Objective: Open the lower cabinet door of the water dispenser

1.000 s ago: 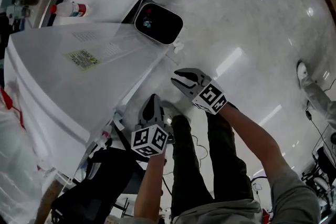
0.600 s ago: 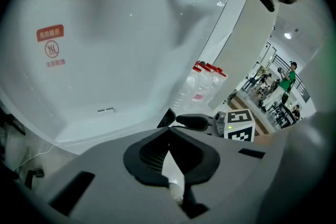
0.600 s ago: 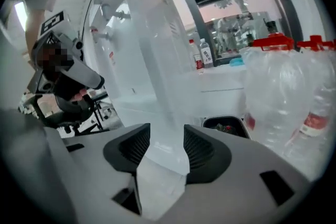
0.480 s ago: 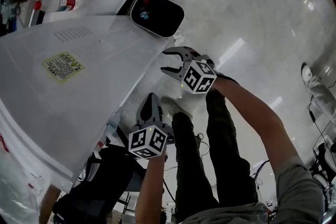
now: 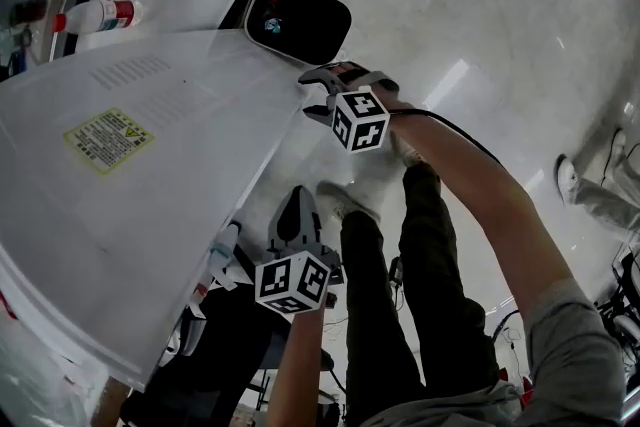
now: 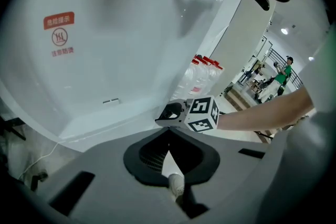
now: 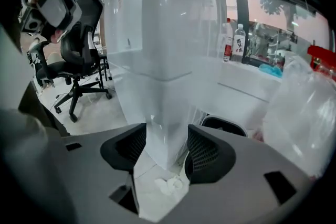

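Observation:
The white water dispenser (image 5: 150, 215) fills the left of the head view, seen from above. My right gripper (image 5: 318, 91) is at its front right edge. In the right gripper view the jaws (image 7: 167, 136) are opening wide. The dispenser's white cabinet corner (image 7: 168, 60) stands between them, close to both pads; I cannot tell whether they touch it. My left gripper (image 5: 297, 207) hangs lower, off the cabinet, with its fingers together. In the left gripper view its jaws (image 6: 168, 132) meet at the tips and hold nothing. Beyond them are the right gripper (image 6: 173, 113) and the dispenser front (image 6: 105, 60).
A black-topped white bin (image 5: 298, 20) stands behind the dispenser, with bottles (image 5: 95, 15) at upper left. A black office chair (image 5: 220, 345) is below the dispenser. The person's legs and shoe (image 5: 350, 200) stand under the grippers. Another person's leg (image 5: 590, 195) is at far right.
My right gripper moved up and left to the dispenser's edge, rolled over, and its jaws spread wide. My left gripper sank a little in the picture.

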Demonstrator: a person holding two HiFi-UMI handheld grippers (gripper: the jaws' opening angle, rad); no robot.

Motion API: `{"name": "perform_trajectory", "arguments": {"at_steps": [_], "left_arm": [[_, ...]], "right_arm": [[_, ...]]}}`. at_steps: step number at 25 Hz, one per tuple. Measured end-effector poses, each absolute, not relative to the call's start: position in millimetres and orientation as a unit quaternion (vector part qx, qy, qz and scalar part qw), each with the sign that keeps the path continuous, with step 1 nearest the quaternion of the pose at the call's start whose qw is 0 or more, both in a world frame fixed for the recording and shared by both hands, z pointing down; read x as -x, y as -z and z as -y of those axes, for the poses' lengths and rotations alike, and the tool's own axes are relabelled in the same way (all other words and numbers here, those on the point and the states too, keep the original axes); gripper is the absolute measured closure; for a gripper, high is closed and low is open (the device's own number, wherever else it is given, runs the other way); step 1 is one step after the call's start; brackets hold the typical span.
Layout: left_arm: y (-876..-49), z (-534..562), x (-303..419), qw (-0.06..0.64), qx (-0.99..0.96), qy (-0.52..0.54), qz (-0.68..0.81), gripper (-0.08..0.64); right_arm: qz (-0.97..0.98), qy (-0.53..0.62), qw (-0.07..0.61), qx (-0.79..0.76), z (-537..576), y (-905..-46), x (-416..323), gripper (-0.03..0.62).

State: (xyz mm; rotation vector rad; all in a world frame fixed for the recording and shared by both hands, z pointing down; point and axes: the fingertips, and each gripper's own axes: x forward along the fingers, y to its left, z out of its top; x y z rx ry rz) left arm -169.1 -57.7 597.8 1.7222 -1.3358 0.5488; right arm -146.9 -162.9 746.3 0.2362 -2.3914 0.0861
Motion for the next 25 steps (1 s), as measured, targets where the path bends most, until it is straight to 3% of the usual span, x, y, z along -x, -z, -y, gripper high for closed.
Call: {"name": "perform_trajectory", "arguments": {"at_steps": [5,7,25], "left_arm": [[-606.8,54.1,175.3,0.425,-0.703,-0.223,0.525,0.554],[-613.5,51.7,178.9,0.428,-0.701,-0.220,0.527,0.555],[-614.7,35.2,198.4,0.417,-0.712,-0.227,0.517,0.554]], "right_arm": [[0.933,-0.021,0.351,-0.080,164.5,-760.9,147.5,0.362],[0.930,-0.007,0.359,-0.079,164.9,-766.7,147.3,0.434],[0.914,-0.047,0.372,-0.156,158.1,-766.4,141.1,0.468]]}}
